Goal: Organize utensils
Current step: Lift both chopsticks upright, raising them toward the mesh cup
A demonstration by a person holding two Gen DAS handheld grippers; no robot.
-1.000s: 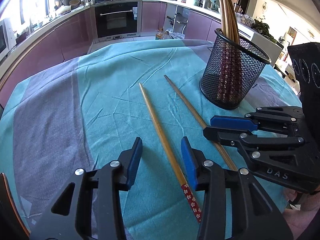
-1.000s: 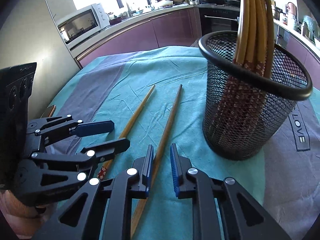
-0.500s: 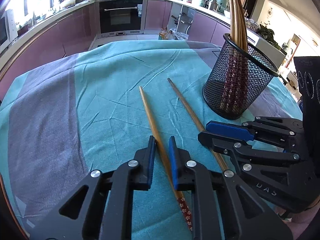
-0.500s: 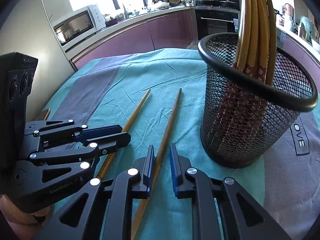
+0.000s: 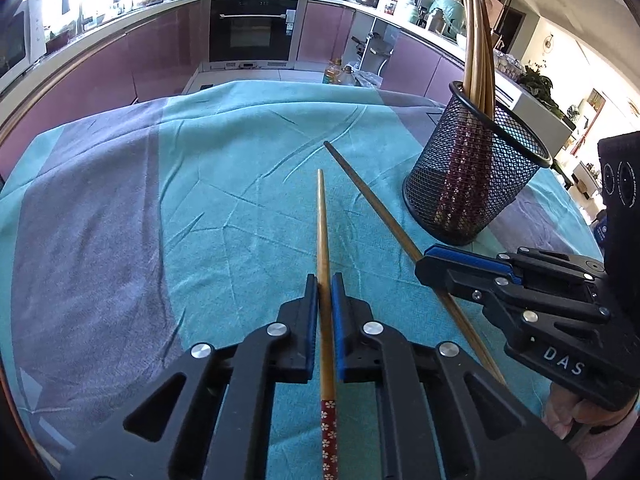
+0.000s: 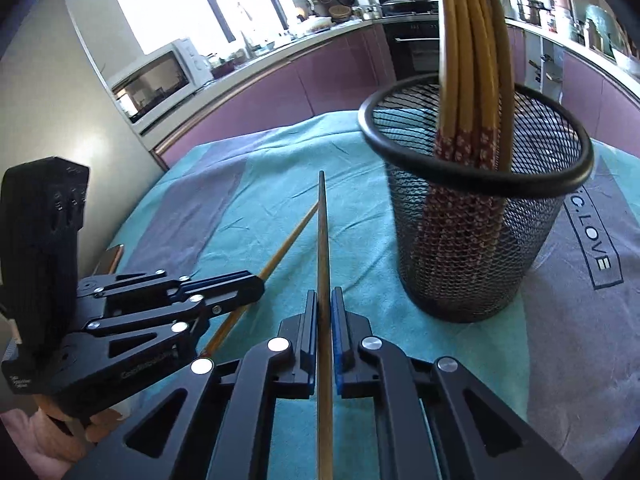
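Two loose chopsticks on the teal-and-grey cloth (image 5: 240, 208), each pinched. Light chopstick (image 5: 323, 240) clamped in the left gripper (image 5: 325, 284), fingers closed on it. Darker chopstick (image 6: 322, 248) clamped likewise in the right gripper (image 6: 325, 300). Just right of both: black mesh cup (image 6: 480, 264), upright, packed with more chopsticks (image 6: 472, 40).

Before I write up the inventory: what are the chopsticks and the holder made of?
Chopsticks: apparently bamboo or wood, tan with a smooth sheen; red flower-patterned band at the thick end. Holder: looks like black metal mesh, see-through weave under a solid rolled rim; coated wire is possible.
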